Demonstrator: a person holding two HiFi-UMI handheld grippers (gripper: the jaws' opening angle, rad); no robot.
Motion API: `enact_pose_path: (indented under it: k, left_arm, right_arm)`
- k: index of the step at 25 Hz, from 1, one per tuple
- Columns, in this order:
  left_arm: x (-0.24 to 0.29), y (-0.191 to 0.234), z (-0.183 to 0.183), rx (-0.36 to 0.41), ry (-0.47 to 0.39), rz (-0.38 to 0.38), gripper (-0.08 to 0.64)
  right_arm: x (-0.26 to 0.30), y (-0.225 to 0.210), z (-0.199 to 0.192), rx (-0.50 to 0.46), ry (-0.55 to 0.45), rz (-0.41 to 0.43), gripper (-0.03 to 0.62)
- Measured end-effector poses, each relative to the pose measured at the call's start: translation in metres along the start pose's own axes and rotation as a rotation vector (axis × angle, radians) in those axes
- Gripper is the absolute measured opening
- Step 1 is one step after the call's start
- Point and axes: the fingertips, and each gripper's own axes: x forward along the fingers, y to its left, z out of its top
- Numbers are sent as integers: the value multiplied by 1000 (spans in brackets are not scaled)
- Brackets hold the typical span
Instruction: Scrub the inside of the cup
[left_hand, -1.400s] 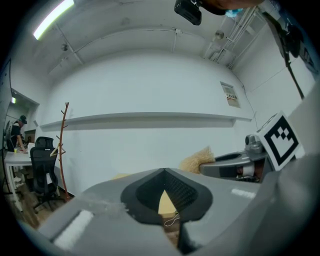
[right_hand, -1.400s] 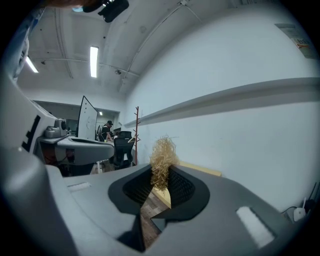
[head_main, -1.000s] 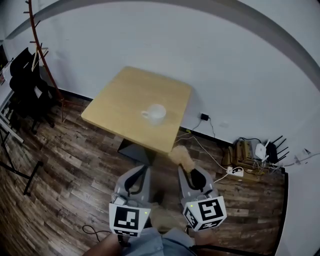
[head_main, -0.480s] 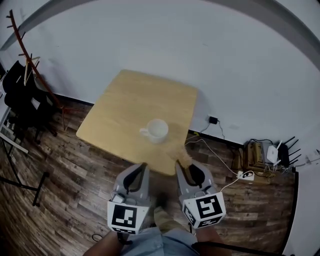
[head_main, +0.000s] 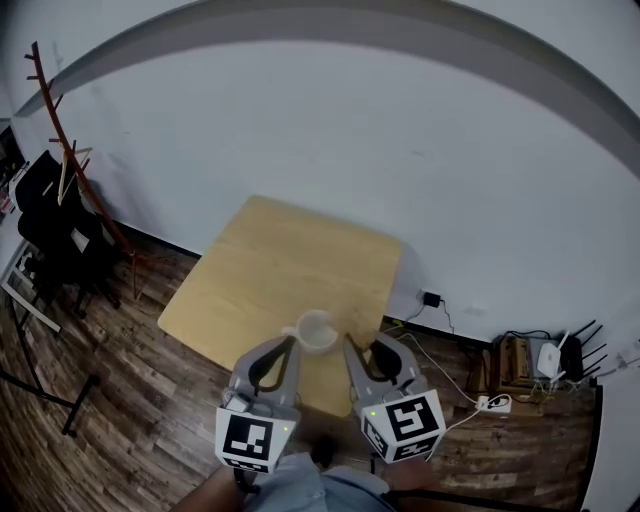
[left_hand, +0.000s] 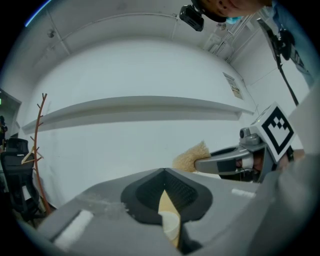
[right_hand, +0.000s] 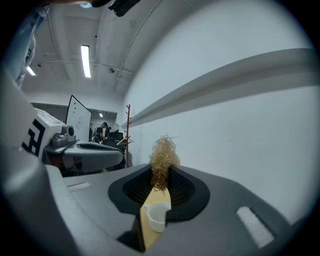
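I judge this the approach step: the right claw (right_hand: 159, 186) pinches a fibre scrubber (right_hand: 162, 156), the left claw (left_hand: 165, 184) is pressed together and empty, and next the scrubber must probably go into the cup (head_main: 316, 331) on the desk (head_main: 285, 260).

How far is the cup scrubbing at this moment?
Done: the right gripper is shut on the fibre scrubber. In hand: nothing more; the cup stands on the table, and neither gripper touches it. Left: the whole scrubbing; the left gripper is shut and empty.
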Motion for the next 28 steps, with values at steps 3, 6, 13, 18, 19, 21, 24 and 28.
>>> enact_pose_path:
  k: [3, 6, 13, 18, 19, 21, 24, 28]
  left_arm:
    - [11, 7, 8, 32, -23, -9, 20]
    - [19, 14, 3, 23, 0, -10, 20]
    - [44, 37, -35, 32, 65, -86, 20]
    - [59, 48, -77, -51, 118, -173, 20]
    - [62, 50, -86, -64, 124, -193, 21]
    - [68, 55, -105, -78, 140, -231, 23]
    - [74, 65, -132, -47, 153, -308, 54]
    - [79, 72, -175, -6, 174, -439, 166]
  right_arm:
    - [10, -7, 8, -9, -11, -4, 75]
    - [18, -7, 7, -10, -1, -5, 75]
    - [41, -11, -25, 33, 94, -14, 75]
    - [65, -7, -66, 78, 201, -18, 75]
    - [72, -5, -76, 81, 223, -14, 75]
    - [82, 0, -96, 87, 270, -6, 75]
    - [89, 8, -119, 110, 329, 0, 75]
    - [93, 7, -142, 175, 384, -15, 75]
